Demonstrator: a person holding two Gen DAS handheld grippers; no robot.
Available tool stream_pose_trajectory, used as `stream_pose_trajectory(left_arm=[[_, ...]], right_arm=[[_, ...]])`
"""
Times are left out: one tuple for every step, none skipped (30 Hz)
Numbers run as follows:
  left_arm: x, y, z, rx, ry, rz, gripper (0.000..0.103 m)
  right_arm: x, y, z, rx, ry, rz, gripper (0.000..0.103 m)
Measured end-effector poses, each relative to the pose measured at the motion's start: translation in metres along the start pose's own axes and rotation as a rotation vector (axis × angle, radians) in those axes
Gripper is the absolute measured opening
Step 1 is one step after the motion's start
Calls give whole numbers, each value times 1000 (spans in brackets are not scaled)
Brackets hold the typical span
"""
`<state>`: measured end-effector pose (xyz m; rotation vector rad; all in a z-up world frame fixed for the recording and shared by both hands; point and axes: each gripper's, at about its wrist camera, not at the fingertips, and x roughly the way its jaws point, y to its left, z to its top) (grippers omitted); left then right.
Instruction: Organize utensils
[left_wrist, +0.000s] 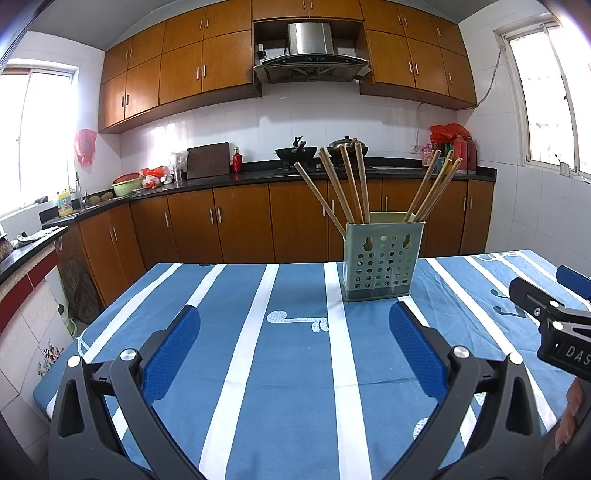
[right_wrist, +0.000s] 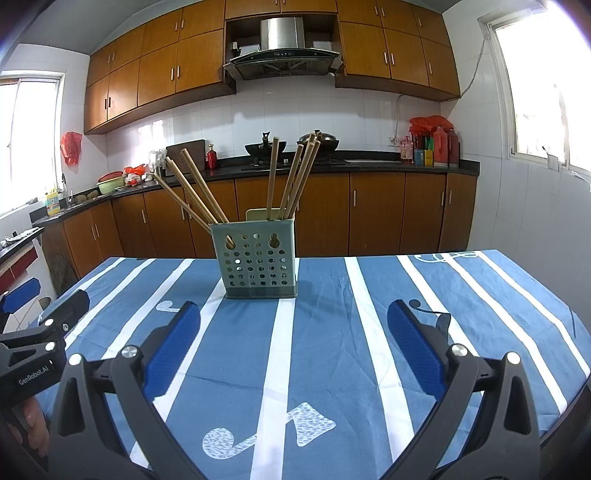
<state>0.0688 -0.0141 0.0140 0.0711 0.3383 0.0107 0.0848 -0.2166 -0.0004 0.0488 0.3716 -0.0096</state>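
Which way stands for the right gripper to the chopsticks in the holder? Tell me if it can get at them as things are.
Probably yes. The right gripper is open and holds nothing, and only bare tablecloth lies between it and the holder. The chopsticks stick up above the rim, free to grasp from above.

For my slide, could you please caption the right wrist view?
Open right hand-held gripper faces a chopstick holder on the striped tablecloth.

- "GenRobot.AI", white on the black body of the left gripper (right_wrist: 44, 325), seen left of the right gripper's fingers.
- "DAS", cut off by the frame edge, white on the right gripper (left_wrist: 554, 314), right of the left gripper's fingers.
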Motion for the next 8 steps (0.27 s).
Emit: stream_pose_trajectory(left_arm=[[1,-1,-1,0,1,1,101],[2,-1,-1,-1,3,0,101],[2,-2,-2,-4,5,0,101],[2,-1,-2,-5,5,0,101],[3,-1,-2,-6,7,-1,101],[3,-2,-3,-8,9,-2,101],[3,1,-2,-8,9,-2,101],[3,1,-2,-8,10,-2,101]], right_arm=[[0,0,0,0,0,0,99],[0,0,1,0,0,0,99],[0,0,0,1,0,0,99],[0,-1,1,0,1,0,99],[0,-1,1,-1,0,0,99],[0,0,0,0,0,0,99],[0,0,0,0,0,0,99],[0,-1,1,0,0,0,99]])
